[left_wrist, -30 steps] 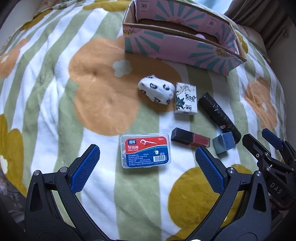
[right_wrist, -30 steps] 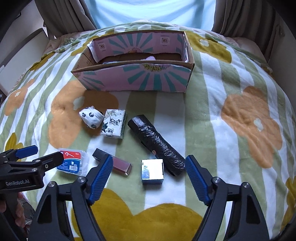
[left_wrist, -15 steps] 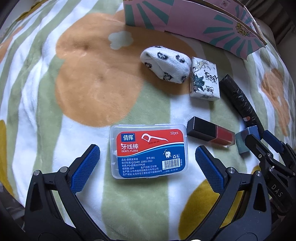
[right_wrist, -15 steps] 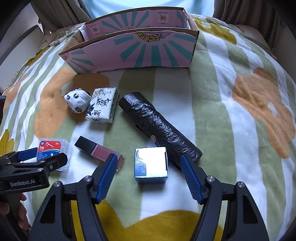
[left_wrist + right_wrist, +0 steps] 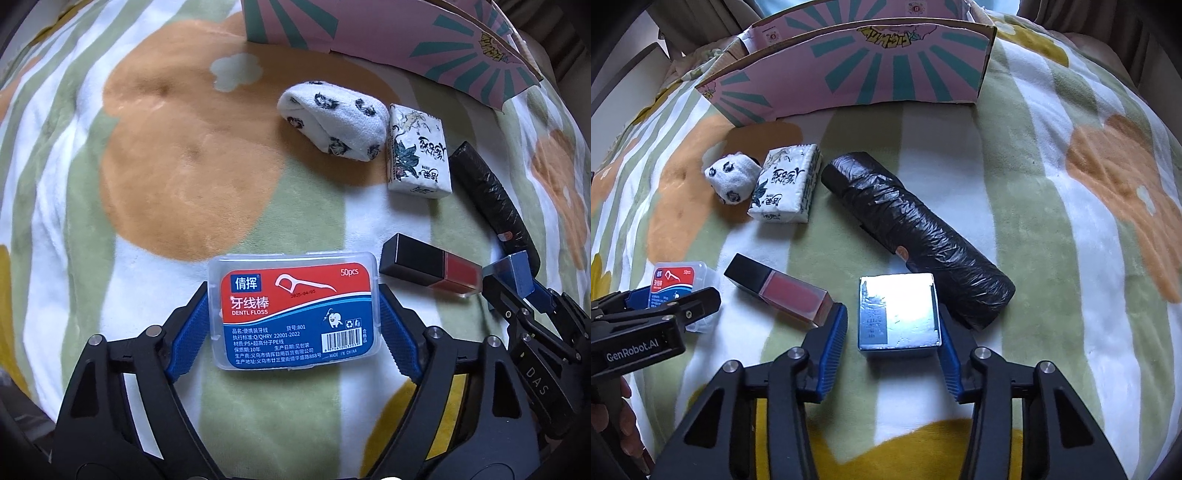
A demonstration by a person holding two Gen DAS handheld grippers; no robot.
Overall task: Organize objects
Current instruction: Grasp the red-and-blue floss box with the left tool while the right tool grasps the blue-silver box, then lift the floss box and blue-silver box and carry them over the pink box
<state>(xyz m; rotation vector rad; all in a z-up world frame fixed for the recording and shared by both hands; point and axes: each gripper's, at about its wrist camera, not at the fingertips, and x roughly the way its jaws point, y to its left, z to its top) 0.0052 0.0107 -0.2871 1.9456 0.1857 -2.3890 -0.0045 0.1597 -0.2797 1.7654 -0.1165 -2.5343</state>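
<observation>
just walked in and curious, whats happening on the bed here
A person is tidying small items off a flowered blanket, one handheld gripper in each hand. The left gripper has its pads against the sides of a dental floss box. The right gripper straddles a small silver box, with a slight gap at its left pad. A rolled sock, tissue pack, lip gloss and black bag roll lie loose before the pink cardboard box.

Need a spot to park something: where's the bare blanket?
Free: the orange flower patch left of the rolled sock, and the striped blanket right of the black bag roll. Crowded: between floss box, lip gloss and silver box.
</observation>
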